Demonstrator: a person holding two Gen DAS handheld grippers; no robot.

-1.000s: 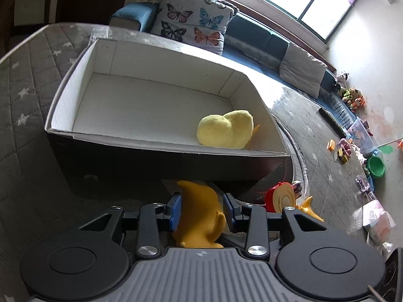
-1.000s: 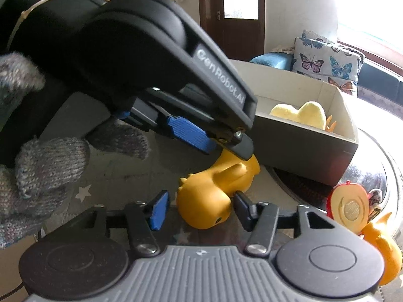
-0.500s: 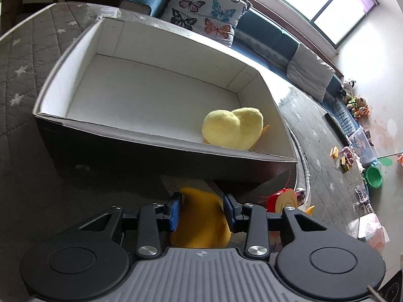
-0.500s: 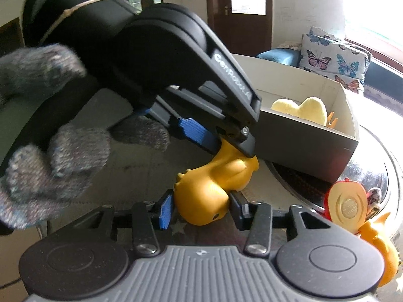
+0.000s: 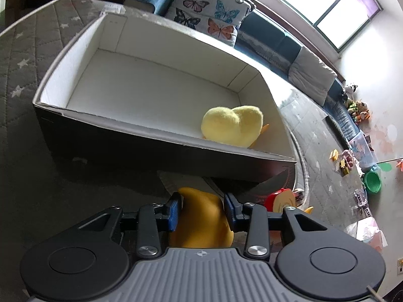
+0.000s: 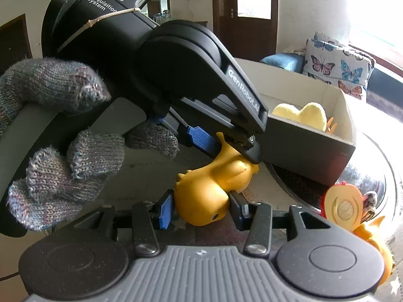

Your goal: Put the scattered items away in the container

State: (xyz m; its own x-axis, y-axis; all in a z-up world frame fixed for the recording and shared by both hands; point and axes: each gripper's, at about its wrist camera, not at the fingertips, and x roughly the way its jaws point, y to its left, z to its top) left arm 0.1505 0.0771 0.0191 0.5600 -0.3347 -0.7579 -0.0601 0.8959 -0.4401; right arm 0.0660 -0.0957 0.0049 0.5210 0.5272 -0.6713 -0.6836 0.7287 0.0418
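An orange rubber toy [image 5: 201,216] [image 6: 211,188] is held in front of the box. My left gripper [image 5: 202,210] is shut on its upper part; it shows in the right wrist view [image 6: 226,141] coming from the upper left. My right gripper [image 6: 200,210] is shut on the toy's lower body. The container, a dark box with white inside [image 5: 156,95] [image 6: 302,136], sits just beyond. A yellow plush toy [image 5: 233,124] [image 6: 304,115] lies inside at its right end.
A red and yellow round toy [image 5: 283,198] [image 6: 343,206] and another orange toy [image 6: 375,241] lie right of the box. A grey quilted mat [image 5: 20,50] covers the surface. A sofa with a butterfly cushion [image 5: 209,17] stands behind. Small toys litter the floor [image 5: 352,161] at right.
Both grippers have lifted the orange toy slightly and moved closer to the box. The right gripper has closed from loosely around the toy to pinching its body.
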